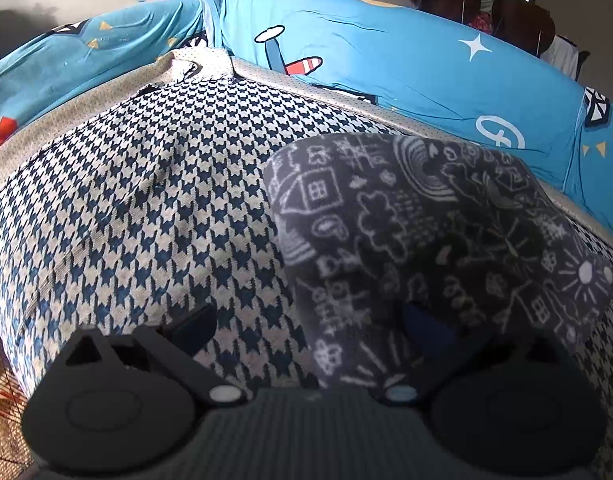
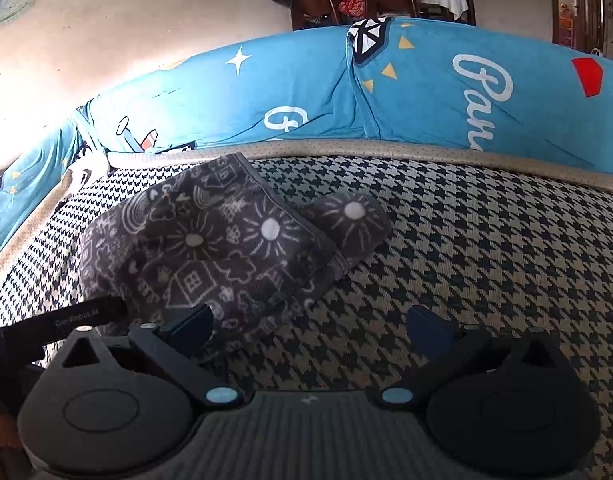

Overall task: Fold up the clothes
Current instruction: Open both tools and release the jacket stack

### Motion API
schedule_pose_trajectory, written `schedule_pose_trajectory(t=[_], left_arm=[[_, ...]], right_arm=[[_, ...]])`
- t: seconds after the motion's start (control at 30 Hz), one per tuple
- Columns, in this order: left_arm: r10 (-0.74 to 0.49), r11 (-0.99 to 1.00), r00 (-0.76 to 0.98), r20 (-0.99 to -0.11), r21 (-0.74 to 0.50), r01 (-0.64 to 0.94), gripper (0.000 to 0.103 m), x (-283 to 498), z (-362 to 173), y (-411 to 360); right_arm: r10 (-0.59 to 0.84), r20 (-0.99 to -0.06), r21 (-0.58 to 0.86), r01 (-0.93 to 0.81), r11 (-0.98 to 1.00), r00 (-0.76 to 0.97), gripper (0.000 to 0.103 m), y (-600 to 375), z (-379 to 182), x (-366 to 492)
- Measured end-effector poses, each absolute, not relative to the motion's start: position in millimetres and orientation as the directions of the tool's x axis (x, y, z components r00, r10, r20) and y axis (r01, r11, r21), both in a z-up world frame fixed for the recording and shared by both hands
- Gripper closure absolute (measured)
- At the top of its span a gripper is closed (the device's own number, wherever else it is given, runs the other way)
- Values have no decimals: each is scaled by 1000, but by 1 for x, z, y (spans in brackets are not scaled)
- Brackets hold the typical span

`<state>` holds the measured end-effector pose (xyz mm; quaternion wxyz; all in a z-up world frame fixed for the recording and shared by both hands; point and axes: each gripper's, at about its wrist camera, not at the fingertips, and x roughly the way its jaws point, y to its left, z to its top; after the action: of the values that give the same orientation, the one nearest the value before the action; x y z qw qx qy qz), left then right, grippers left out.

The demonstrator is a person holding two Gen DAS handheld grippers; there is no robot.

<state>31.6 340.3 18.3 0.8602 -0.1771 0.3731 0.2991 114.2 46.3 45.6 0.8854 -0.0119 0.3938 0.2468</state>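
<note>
The folded grey garment (image 2: 226, 240) lies on the houndstooth cushion (image 2: 486, 260), near the blue printed pillow (image 2: 406, 92) along the far edge. The right claw (image 2: 310, 324) stands fully spread and empty beside the garment. The left claw (image 1: 306, 328) is spread too, the garment covering its right finger (image 1: 426, 324); whether it grips is unclear.

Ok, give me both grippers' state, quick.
Left gripper: jaws open, patterned cloth between them, not pinched.
Right gripper: jaws open, holding nothing.
</note>
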Motion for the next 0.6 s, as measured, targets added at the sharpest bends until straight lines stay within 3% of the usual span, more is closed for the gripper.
schedule_pose_trajectory(t=[0.2,0.4,0.6], left_arm=[[388,759,547,-742,-80,-646,0,19,23,313],[402,753,535,-743,-63,-655,0,4,25,289],[397,745,513,-761,-60,-665,0,-6,27,276]], right_arm=[[489,-675,179,-520,835,553,0,37,46,106],[515,-704,220,-538,813,490,0,36,34,108],[499,-704,123,-605,786,505,0,43,36,99]])
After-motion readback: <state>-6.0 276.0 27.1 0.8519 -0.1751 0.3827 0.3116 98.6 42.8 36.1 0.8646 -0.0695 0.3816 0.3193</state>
